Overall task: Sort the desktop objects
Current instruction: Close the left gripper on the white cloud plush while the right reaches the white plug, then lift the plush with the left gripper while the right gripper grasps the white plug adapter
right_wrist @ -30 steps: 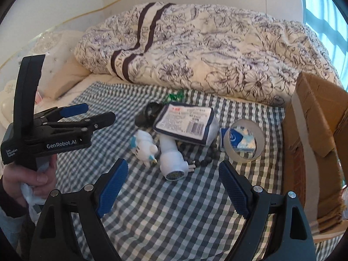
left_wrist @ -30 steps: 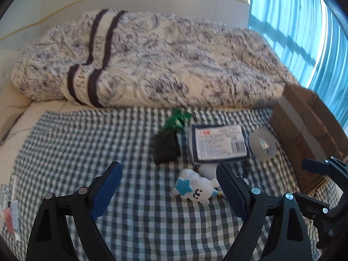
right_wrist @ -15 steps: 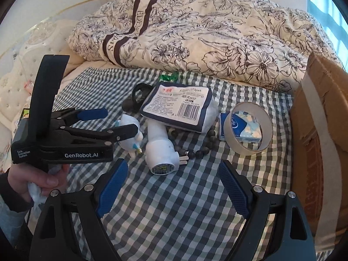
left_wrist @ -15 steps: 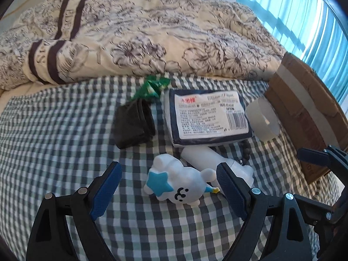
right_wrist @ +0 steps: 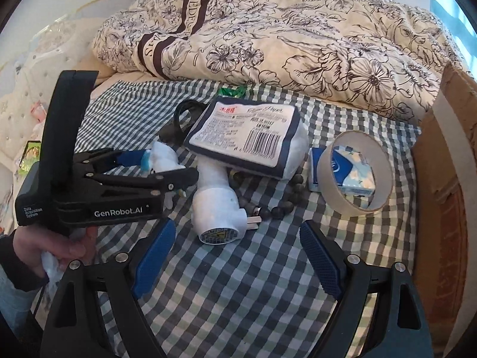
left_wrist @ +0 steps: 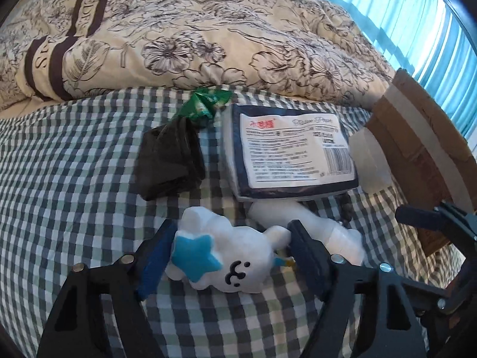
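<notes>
A white plush toy (left_wrist: 226, 256) with a blue star lies on the checked cloth (left_wrist: 74, 179), between the fingers of my left gripper (left_wrist: 231, 229). That gripper is open, its pads right beside or just touching the toy's sides. In the right wrist view the left gripper (right_wrist: 168, 165) reaches in from the left around the same toy (right_wrist: 164, 156). My right gripper (right_wrist: 235, 226) is open and holds nothing, just short of a white plug adapter (right_wrist: 216, 205). Behind lie a tissue pack (right_wrist: 247, 137), a dark bead bracelet (right_wrist: 283, 200) and a tape roll (right_wrist: 354, 173).
A black folded item (left_wrist: 170, 164) and a green wrapper (left_wrist: 205, 104) lie behind the toy. A small blue tissue packet (right_wrist: 354, 176) sits inside the tape roll. An open cardboard box (right_wrist: 441, 164) stands at the right. A flowered duvet (left_wrist: 208, 29) is heaped behind. A hand (right_wrist: 59, 244) holds the left gripper.
My left gripper moved forward and down until its fingers came around the plush toy, and its gap narrowed slightly. My right gripper also came closer to the objects, still open.
</notes>
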A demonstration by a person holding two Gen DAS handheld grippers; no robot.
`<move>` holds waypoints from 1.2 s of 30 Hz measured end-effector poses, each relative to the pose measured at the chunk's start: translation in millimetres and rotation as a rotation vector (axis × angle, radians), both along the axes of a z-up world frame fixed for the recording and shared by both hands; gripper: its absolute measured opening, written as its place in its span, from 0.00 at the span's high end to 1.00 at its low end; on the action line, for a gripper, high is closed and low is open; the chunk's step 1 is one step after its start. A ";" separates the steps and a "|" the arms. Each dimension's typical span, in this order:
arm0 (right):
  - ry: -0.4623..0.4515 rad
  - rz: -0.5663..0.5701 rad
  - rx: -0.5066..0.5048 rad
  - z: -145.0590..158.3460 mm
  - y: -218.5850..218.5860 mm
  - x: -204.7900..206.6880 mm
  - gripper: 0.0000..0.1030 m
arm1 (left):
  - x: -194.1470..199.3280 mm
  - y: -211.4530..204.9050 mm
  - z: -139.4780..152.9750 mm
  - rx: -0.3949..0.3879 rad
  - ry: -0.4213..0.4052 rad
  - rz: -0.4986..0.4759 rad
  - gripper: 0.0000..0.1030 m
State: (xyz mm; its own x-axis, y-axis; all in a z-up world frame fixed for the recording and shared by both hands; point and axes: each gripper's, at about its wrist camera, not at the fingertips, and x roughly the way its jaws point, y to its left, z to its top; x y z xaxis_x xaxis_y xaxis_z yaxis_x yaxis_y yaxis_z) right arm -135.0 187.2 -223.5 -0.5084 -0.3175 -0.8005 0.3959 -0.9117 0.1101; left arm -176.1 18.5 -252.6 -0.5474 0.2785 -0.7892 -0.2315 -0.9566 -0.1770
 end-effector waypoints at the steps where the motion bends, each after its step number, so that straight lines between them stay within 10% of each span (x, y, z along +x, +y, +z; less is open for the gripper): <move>1: -0.003 0.002 0.000 -2.1 -1.3 -1.0 0.17 | 0.5 -0.8 -0.4 -0.004 0.006 0.002 0.25; 18: -0.035 -0.017 -0.037 -27.4 -19.4 -18.9 0.17 | 7.4 -52.9 16.7 -0.030 0.084 0.157 0.26; 23: -0.056 -0.013 -0.030 -33.8 -24.3 -23.4 0.39 | 12.7 -70.5 19.2 -0.031 0.095 0.197 0.26; 36: -0.052 -0.007 -0.010 -38.4 -38.1 -25.8 0.40 | 37.5 -91.4 40.2 -0.024 0.128 0.244 0.26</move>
